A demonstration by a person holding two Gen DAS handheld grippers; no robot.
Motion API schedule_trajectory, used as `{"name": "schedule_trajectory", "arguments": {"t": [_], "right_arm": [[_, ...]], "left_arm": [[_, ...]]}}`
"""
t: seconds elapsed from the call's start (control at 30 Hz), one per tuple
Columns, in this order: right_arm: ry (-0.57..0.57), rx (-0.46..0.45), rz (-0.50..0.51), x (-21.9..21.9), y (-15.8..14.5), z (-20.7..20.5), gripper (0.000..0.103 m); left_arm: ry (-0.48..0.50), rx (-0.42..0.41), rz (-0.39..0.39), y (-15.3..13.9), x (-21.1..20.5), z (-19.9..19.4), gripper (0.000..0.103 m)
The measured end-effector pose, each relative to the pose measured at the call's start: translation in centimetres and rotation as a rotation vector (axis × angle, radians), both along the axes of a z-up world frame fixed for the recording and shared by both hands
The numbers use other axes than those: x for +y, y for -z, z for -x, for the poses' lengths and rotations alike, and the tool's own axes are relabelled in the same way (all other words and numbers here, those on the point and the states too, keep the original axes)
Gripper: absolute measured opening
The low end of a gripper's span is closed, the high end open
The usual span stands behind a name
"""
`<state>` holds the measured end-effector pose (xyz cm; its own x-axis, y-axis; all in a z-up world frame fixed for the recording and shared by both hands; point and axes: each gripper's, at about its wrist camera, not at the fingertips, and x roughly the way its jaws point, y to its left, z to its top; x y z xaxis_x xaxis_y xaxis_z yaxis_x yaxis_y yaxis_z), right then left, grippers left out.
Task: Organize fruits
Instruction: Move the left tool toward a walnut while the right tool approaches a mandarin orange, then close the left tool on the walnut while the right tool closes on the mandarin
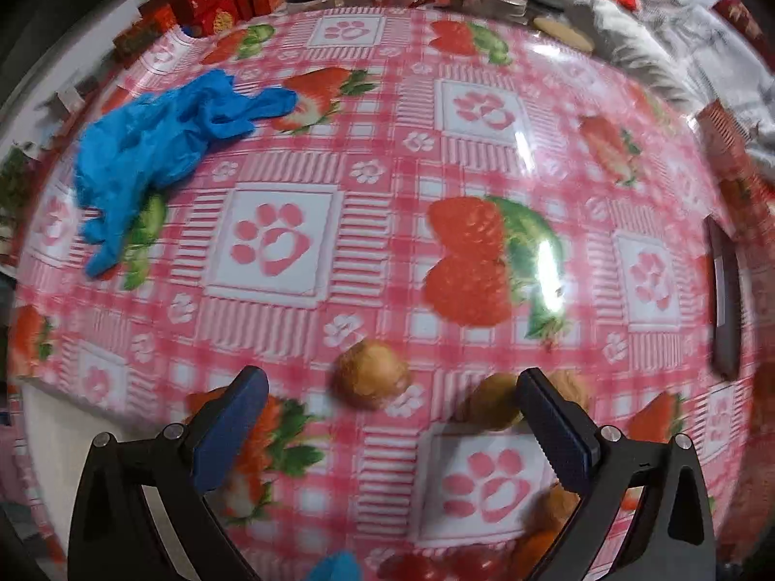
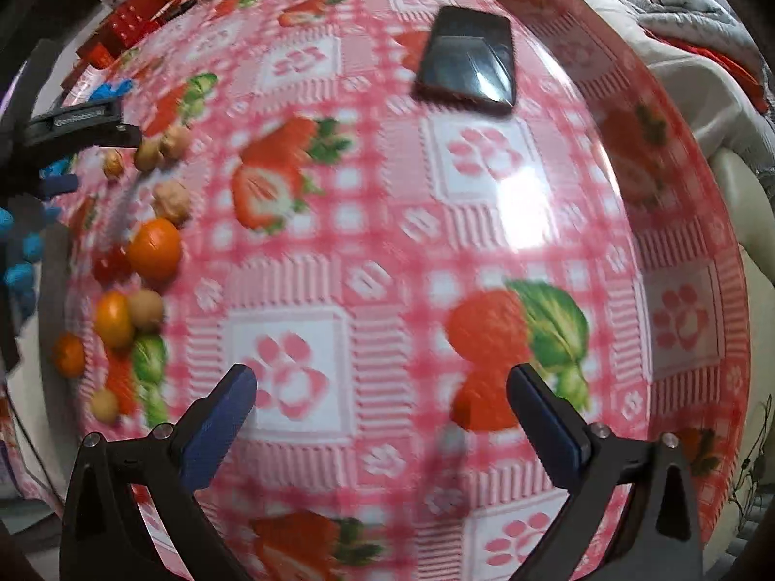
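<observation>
Left gripper (image 1: 387, 387) is hanging low over the table (image 1: 387, 155) with its jaws spread wide and nothing between them. A small brown nut (image 1: 372, 377), walnut-like as far as the blur allows, is lying just ahead in the gap, nearer the right finger. 2 more brown pieces are crowding that right finger: 1 (image 1: 494, 402) just inside it, another (image 1: 552, 508) half hidden lower down.

Right gripper (image 2: 382, 397) is also gaping, empty, hovering over bare cloth. Taking the big orange (image 2: 155, 249) as the landmark: the left gripper's black body (image 2: 77, 126) is showing above and left of it, 3 pale nuts are clustering above it, a red fruit (image 2: 111, 264) is touching its left side, and below it are lying a smaller orange fruit (image 2: 114, 319), a tan ball (image 2: 145, 310) and more strays. A phone (image 2: 467, 60) is sitting far to its upper right.

Handling, as I judge it: the nuts are looking light, hard and round, so they should roll and skid on this glossy cloth; pinch across the widest middle. The orange is seeming softer and heavier, so squeeze gently at its equator.

No bowl or tray is showing in either view, so where the fruit should go cannot be told.
</observation>
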<state>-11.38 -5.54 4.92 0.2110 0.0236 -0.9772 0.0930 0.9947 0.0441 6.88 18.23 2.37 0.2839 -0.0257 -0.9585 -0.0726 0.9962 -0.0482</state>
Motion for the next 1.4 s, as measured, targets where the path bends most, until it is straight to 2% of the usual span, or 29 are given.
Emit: {"name": "schedule_trajectory", "arguments": {"t": [0.23, 0.27, 0.33, 0.37, 0.53, 0.63, 0.7, 0.8, 0.87, 0.93, 1.0, 1.03, 1.07, 1.13, 1.17, 1.2, 1.4], "right_arm": [[-0.052, -0.014, -0.044, 3.5, 0.5, -3.5, 0.103], [-0.06, -0.016, -0.055, 4.0, 0.6, -4.0, 0.103], [-0.076, -0.023, -0.072, 4.9, 0.4, -4.3, 0.103], [-0.089, -0.027, -0.07, 5.5, 0.3, -4.5, 0.103], [-0.106, -0.005, -0.081, 6.9, 1.2, -5.4, 0.103], [-0.1, -0.007, -0.091, 7.7, 1.7, -6.0, 0.103], [-0.101, -0.005, -0.106, 8.4, 2.0, -6.8, 0.101], [-0.13, 0.007, -0.109, 9.9, 2.8, -7.8, 0.091], [-0.154, 0.035, -0.112, 11.0, 3.7, -8.5, 0.073], [-0.168, 0.034, -0.109, 11.7, 4.1, -8.8, 0.063], [-0.191, 0.03, -0.119, 12.4, 4.2, -9.0, 0.049], [-0.201, 0.031, -0.109, 12.8, 4.2, -9.2, 0.043], [-0.211, 0.03, -0.096, 13.1, 4.2, -9.2, 0.043], [-0.208, 0.033, -0.111, 13.1, 4.3, -9.2, 0.043], [-0.203, 0.036, -0.117, 13.0, 4.3, -9.2, 0.043], [-0.197, 0.038, -0.123, 12.7, 4.2, -9.0, 0.043], [-0.166, 0.023, -0.172, 10.6, 2.8, -7.6, 0.043]], "left_arm": [[0.027, 0.032, 0.049, 0.4, 0.2, -0.9, 0.102], [0.034, 0.026, 0.055, 0.3, 0.3, -0.8, 0.099], [0.037, 0.019, 0.097, 0.1, 0.7, -0.7, 0.083], [0.033, 0.022, 0.118, 0.0, 1.2, -0.7, 0.081], [0.04, 0.026, 0.129, 0.1, 2.4, 0.0, 0.08], [0.061, 0.023, 0.086, 0.3, 2.5, 0.3, 0.08], [0.063, 0.022, 0.088, 0.4, 2.7, 0.2, 0.08], [0.054, 0.019, 0.104, 0.5, 3.2, 0.1, 0.08], [0.066, 0.022, 0.096, 0.8, 3.0, 0.1, 0.08], [0.079, 0.027, 0.078, 1.1, 2.7, -0.2, 0.08], [0.081, 0.022, 0.072, 1.3, 2.4, -0.5, 0.08], [0.079, 0.016, 0.074, 1.2, 2.3, -0.5, 0.076], [0.076, 0.008, 0.069, 1.2, 2.4, -0.4, 0.07], [0.078, -0.001, 0.041, 1.1, 2.0, -0.7, 0.045], [0.08, -0.004, 0.034, 1.1, 1.9, -0.8, 0.04], [0.083, -0.006, 0.042, 1.0, 1.9, -0.8, 0.029], [0.063, -0.01, 0.09, 0.6, 2.5, -0.3, 0.026]]}}
